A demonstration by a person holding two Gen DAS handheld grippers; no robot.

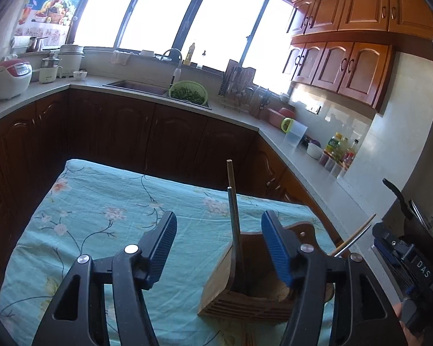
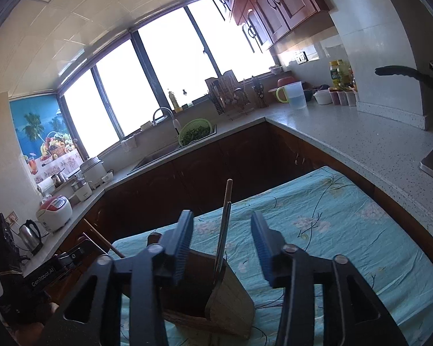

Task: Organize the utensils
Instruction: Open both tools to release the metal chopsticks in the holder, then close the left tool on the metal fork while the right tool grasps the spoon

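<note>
A wooden utensil holder point(image 1: 225, 297) point(image 2: 231, 302) stands on the table's teal floral cloth point(image 1: 101, 216) point(image 2: 346, 230). A pair of chopsticks point(image 1: 233, 201) point(image 2: 226, 201) stands nearly upright in it. A second pair point(image 1: 355, 238) point(image 2: 101, 239) leans out to one side, its lower end hidden behind a finger. My left gripper point(image 1: 218, 219) is open just above the holder, the upright chopsticks between its fingers and untouched. My right gripper point(image 2: 222, 216) is also open over the holder, with the same chopsticks standing free in its gap. The right gripper's body point(image 1: 401, 253) shows at the left wrist view's right edge.
A grey counter point(image 2: 346, 132) wraps around the table, with a sink, a green colander point(image 1: 189, 92), a knife rack, a clear jug point(image 2: 296, 95) and oil bottles. Rice cookers point(image 1: 10, 77) and a kettle point(image 2: 30, 235) stand on the left counter. A black pan handle point(image 2: 401, 73) juts in.
</note>
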